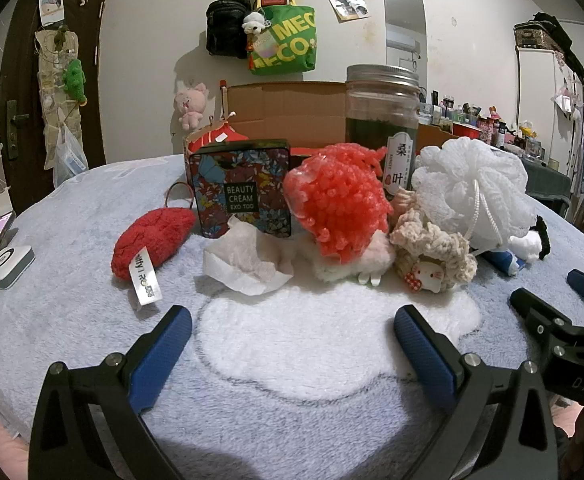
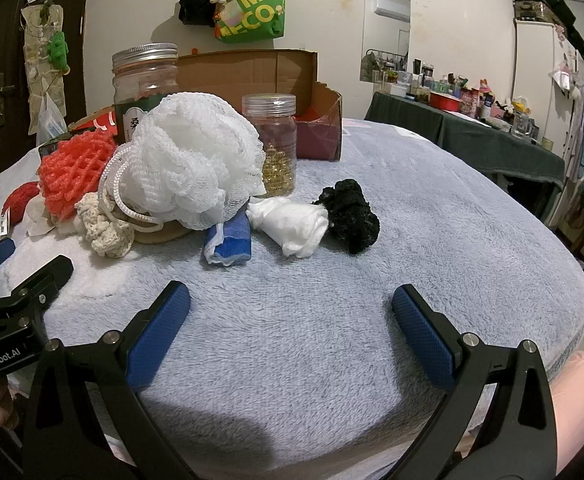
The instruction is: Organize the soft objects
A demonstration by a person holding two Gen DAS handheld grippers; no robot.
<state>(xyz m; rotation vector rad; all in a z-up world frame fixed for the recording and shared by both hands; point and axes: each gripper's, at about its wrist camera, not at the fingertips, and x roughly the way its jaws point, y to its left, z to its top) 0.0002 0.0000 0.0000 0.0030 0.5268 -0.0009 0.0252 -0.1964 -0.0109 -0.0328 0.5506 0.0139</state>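
Soft objects lay unsorted in a loose heap on the fleece blanket: a red knitted pouch, crumpled tissue, orange foam netting, a cream crochet scrunchie, a white bath pouf, a white wad and a black scrunchie. Nothing seemed placed in the cardboard box behind. The left gripper and right gripper both stood wide apart, empty, short of the pile. By my reading, the sorting had hardly begun.

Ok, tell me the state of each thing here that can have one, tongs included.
Left tongs: open, empty.
Right tongs: open, empty.
Tall jar: upright, lid on.
Small jar: upright, lid on.
Cardboard box: open.
Beauty cream box: standing, closed.
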